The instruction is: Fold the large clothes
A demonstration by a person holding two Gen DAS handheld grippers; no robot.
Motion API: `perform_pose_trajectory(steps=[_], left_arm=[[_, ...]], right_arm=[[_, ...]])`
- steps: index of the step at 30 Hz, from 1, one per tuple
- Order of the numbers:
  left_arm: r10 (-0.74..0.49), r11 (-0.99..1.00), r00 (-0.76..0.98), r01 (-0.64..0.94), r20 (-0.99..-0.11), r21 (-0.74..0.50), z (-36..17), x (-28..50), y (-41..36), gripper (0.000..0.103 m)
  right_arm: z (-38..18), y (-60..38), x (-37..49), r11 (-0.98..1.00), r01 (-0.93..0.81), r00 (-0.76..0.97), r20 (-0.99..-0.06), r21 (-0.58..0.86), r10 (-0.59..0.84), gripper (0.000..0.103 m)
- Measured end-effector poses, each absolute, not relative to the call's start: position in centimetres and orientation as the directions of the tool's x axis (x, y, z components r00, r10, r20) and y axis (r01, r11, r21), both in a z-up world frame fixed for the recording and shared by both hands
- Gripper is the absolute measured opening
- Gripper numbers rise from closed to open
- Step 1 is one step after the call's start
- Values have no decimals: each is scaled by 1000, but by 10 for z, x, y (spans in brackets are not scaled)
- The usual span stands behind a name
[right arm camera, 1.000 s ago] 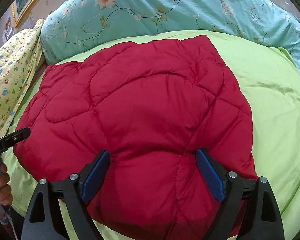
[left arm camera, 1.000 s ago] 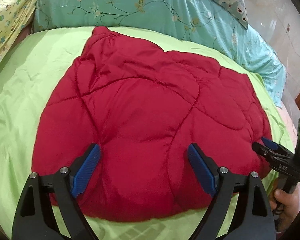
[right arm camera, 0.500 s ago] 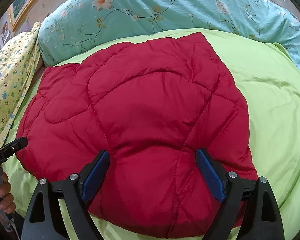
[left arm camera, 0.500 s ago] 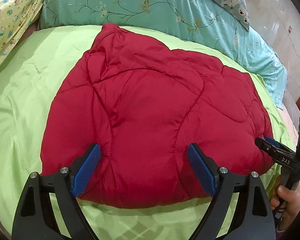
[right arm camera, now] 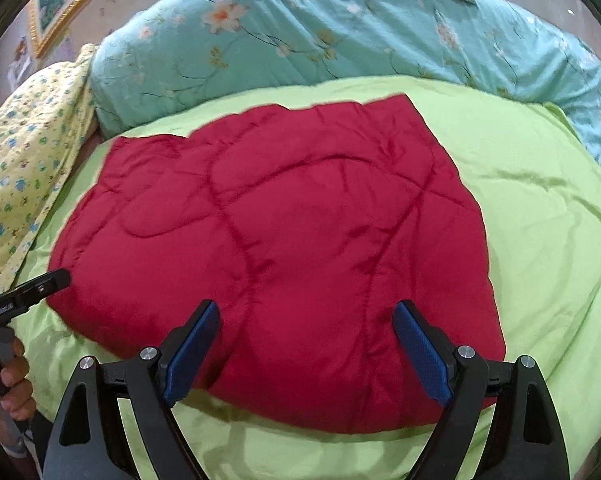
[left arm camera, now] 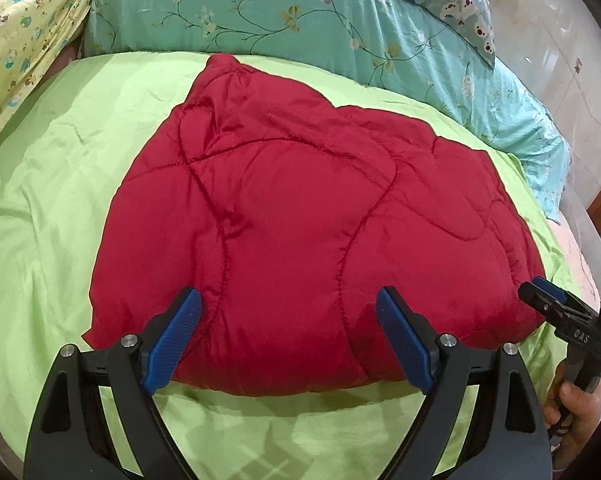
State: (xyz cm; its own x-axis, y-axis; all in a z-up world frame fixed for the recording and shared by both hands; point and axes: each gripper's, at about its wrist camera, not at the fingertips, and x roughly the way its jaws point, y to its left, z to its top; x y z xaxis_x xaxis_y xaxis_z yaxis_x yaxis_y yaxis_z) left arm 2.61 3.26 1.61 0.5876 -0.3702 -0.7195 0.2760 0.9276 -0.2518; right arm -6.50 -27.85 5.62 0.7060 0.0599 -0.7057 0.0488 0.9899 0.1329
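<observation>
A red quilted padded garment [left arm camera: 300, 216] lies folded into a thick bundle on a lime-green bedsheet [left arm camera: 52, 184]; it also shows in the right wrist view [right arm camera: 284, 248]. My left gripper [left arm camera: 288, 300] is open and empty, hovering over the bundle's near edge. My right gripper [right arm camera: 304, 312] is open and empty, also above the near edge. Each gripper shows in the other's view: the right one [left arm camera: 548, 292] beside the bundle's right edge, the left one [right arm camera: 40, 288] beside its left edge.
A turquoise floral duvet [left arm camera: 300, 16] is heaped along the far side of the bed. A yellow patterned cloth [left arm camera: 16, 32] lies at the far left. A tiled floor [left arm camera: 560, 48] lies beyond the bed's right side. A framed picture [right arm camera: 68, 0] hangs on the wall.
Both grippers have pulled back toward the near edge of the bed, so the red bundle sits farther away with more green sheet showing in front. The jaws stayed open.
</observation>
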Motion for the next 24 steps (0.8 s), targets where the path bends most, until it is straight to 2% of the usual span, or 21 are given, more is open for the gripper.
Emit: perform_pose_trajectory(steps=[9,11,13,15,17,21,24], left_arm=[[-376,920,577,328,-725,-216,28,38,10,90],[-376,919,581,336,-722,-209,32,45,7,90],[-381,916,593,344,-709,-205,37,60,3,90],[-389,913,585,347,-712,-214,38,80,-2,90],[-382,916,567,338,-730,-216,33,101,-9,89],[-283,947,571,293,-771,-130,17,138,-26,90],[-265,956,544,259,-796,-141,7,161,-29,90]], right_arm=[[73,-262,-30,986,-69,700,-697,149,155,87],[72,-261,-19,987,-77,691,-706,140,154,80],[71,-264,-4,986,-74,679,-716,150,160,62],[70,-271,18,984,-60,664,-729,169,166,50],[68,-276,35,983,-45,654,-738,177,163,48],[55,-290,71,987,10,610,-784,158,119,46],[43,-303,89,986,55,593,-799,159,96,46]])
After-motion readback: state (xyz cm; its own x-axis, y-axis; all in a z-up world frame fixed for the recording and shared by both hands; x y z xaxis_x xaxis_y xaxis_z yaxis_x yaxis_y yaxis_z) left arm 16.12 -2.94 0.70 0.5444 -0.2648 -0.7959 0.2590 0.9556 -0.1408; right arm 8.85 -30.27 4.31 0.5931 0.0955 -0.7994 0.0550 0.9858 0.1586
